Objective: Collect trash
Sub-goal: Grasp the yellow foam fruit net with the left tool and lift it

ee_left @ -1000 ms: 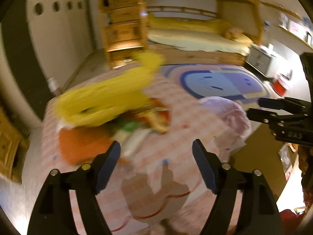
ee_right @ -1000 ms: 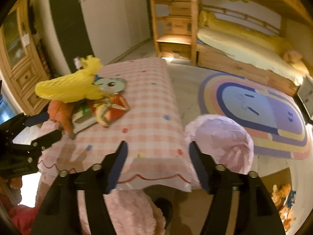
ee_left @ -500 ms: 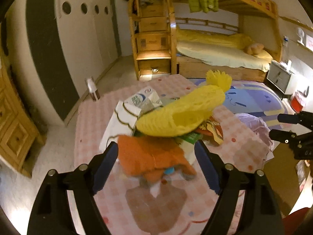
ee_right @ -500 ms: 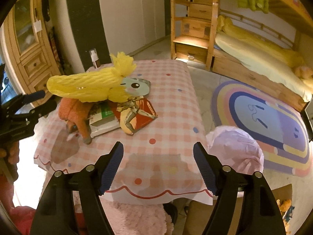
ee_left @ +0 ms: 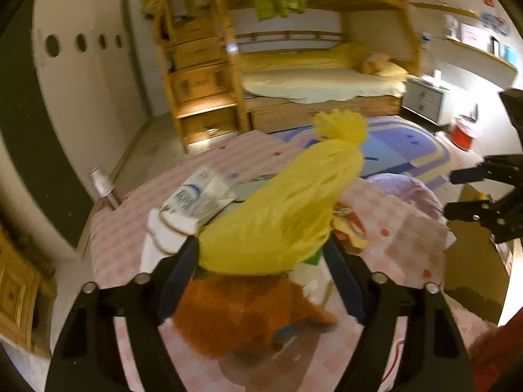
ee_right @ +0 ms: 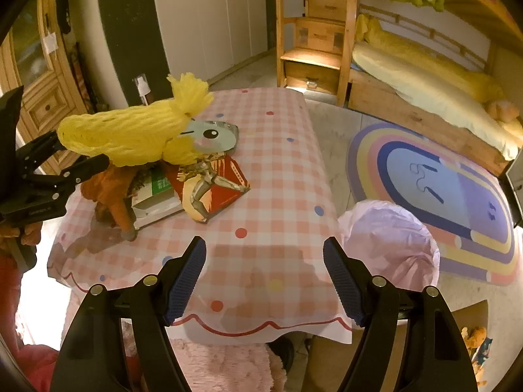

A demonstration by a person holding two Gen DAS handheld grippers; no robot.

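Observation:
A yellow foam net sleeve (ee_left: pixel 281 219) (ee_right: pixel 130 134) lies on top of a pile on the pink checked table (ee_right: pixel 278 170). Under it are an orange plush toy (ee_left: pixel 235 313) (ee_right: pixel 111 192), a white plastic wrapper (ee_left: pixel 193 199), a green-and-white box (ee_right: pixel 157 192) and a red printed packet (ee_right: pixel 212 186). My left gripper (ee_left: pixel 261 281) is open, its fingers on either side of the near end of the yellow sleeve, not touching that I can tell. My right gripper (ee_right: pixel 264 277) is open and empty above the table's near edge.
A bin lined with a pale purple bag (ee_right: pixel 389 241) (ee_left: pixel 408 192) stands on the floor at the table's right side. A rainbow rug (ee_right: pixel 441 192), a bunk bed (ee_right: pixel 425 81) and wooden steps (ee_right: pixel 313 32) lie beyond. A spray bottle (ee_right: pixel 142 86) stands by the wall.
My left gripper has swung left and moved in toward the pile; the yellow sleeve now sits between its open fingers. My right gripper has risen and pulled back a little.

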